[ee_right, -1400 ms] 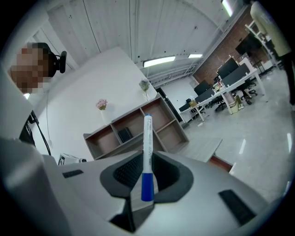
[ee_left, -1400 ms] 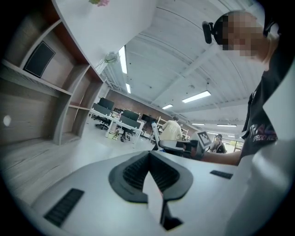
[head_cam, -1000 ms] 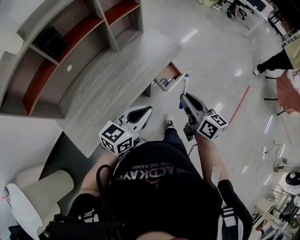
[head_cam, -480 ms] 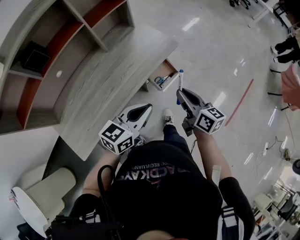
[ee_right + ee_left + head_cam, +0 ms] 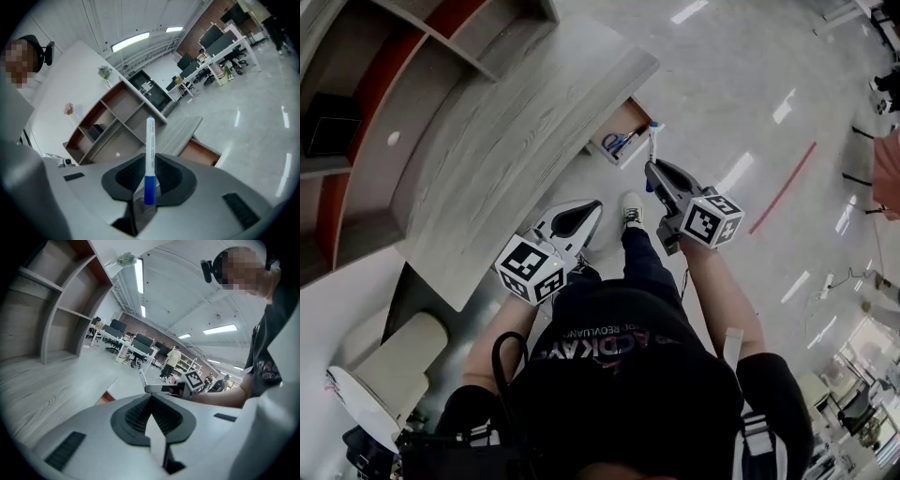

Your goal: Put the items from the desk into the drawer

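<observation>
- since a second ago we are bringing both grippers lower and nearer the desk's end; in the head view the marker's tip is now showing just beside the open drawer's near corner, where earlier it stood clear to its right.
- we are holding the marker in the right gripper, whose fingers are clamping on its blue end, so its white barrel is sticking out past the tips.
- in the head view the right gripper is pointing the marker towards the drawer, which is standing pulled out under the end of the desk.
- blue-handled scissors are lying inside the drawer.
- we are keeping the left gripper empty, its fingers pressing together with nothing between them.
- in the head view the left gripper is hanging beside the desk's front edge, well short of the drawer and just left of our shoe.
- the shelf unit is rising behind the desk.
</observation>
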Demonstrator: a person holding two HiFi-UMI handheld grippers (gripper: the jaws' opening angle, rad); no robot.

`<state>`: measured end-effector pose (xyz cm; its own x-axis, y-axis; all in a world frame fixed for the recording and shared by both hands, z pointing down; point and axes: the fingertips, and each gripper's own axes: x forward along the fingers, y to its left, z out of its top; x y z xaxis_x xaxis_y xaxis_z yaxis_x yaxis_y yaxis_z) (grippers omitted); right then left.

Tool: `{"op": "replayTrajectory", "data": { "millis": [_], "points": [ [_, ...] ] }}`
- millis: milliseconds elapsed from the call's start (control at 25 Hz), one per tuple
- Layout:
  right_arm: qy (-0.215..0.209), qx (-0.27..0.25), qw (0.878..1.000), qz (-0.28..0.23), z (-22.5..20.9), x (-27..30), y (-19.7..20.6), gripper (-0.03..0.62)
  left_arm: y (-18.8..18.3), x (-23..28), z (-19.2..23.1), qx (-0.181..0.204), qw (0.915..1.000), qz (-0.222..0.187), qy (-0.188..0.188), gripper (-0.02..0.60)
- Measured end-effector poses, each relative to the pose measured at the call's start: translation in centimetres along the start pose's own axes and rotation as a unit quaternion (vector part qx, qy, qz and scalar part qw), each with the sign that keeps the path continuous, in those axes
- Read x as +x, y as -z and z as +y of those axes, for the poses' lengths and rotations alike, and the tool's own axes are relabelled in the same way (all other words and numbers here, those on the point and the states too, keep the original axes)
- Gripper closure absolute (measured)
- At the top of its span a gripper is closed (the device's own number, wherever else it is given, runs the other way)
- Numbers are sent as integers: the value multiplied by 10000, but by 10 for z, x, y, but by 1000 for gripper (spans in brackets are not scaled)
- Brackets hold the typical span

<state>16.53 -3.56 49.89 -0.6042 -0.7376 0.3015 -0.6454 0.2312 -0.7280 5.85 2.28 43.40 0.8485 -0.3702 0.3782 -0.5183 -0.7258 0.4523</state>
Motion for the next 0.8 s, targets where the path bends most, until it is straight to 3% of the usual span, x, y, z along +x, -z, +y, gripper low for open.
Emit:
{"op": "replayTrajectory", "data": {
  "millis": [320, 560, 800],
  "points": [
    [179, 595, 9969, 488, -54, 45, 21, 519, 12, 24, 11, -345, 9992, 158, -104, 571],
    [378, 714, 9933, 822, -94, 77, 30, 519, 28, 37, 25, -663, 9971, 264, -280, 571],
    [711, 1416, 9778, 1372, -130, 109, 57, 519, 38, 48, 37, -920, 9943, 284, -464, 571]
  ]
}}
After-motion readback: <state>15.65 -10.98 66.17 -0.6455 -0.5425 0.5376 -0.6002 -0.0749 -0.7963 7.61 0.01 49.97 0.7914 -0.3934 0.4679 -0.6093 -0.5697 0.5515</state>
